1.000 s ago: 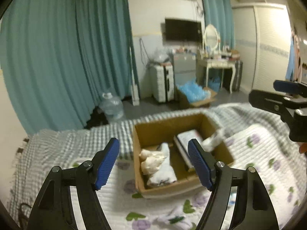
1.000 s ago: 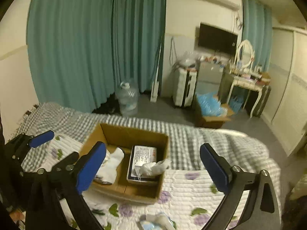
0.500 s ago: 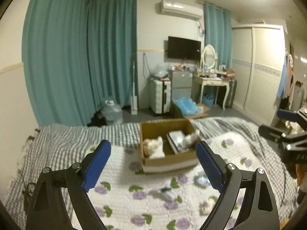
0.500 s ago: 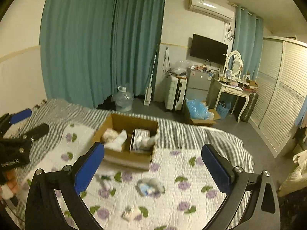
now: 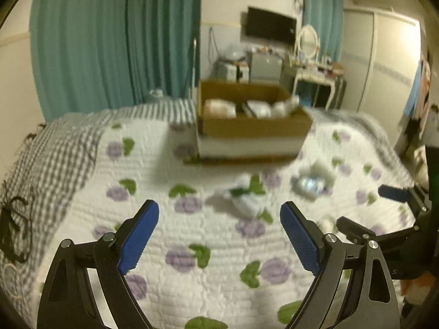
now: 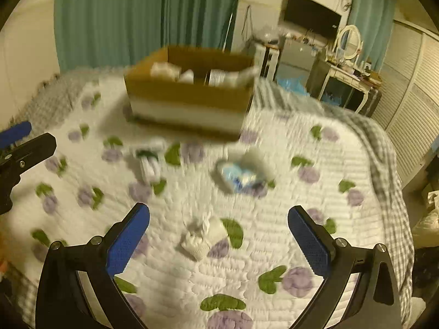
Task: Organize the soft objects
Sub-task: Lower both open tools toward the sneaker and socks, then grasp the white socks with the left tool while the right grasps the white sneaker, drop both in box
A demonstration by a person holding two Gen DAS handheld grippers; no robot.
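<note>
A cardboard box (image 5: 253, 126) (image 6: 189, 96) stands on the bed and holds white soft items and a flat packet. On the quilt in front of it lie a white bundle with a green band (image 5: 242, 197) (image 6: 149, 161), a white and blue bundle (image 5: 311, 182) (image 6: 241, 174), and a small white bundle (image 6: 201, 237). My left gripper (image 5: 219, 240) is open and empty, just short of the green-banded bundle. My right gripper (image 6: 219, 240) is open and empty, low over the small white bundle, which lies between its fingers.
The bed has a white quilt with purple flowers (image 5: 192, 246) over a grey checked blanket (image 5: 68, 148). Teal curtains (image 5: 109, 41), a dressing table (image 5: 315, 74) and a wardrobe (image 6: 411, 96) stand behind. The right gripper shows at the right edge of the left wrist view (image 5: 397, 219).
Both grippers have dropped low toward the quilt and closer to the loose bundles. The box now appears nearer and higher in both views. Both stay open.
</note>
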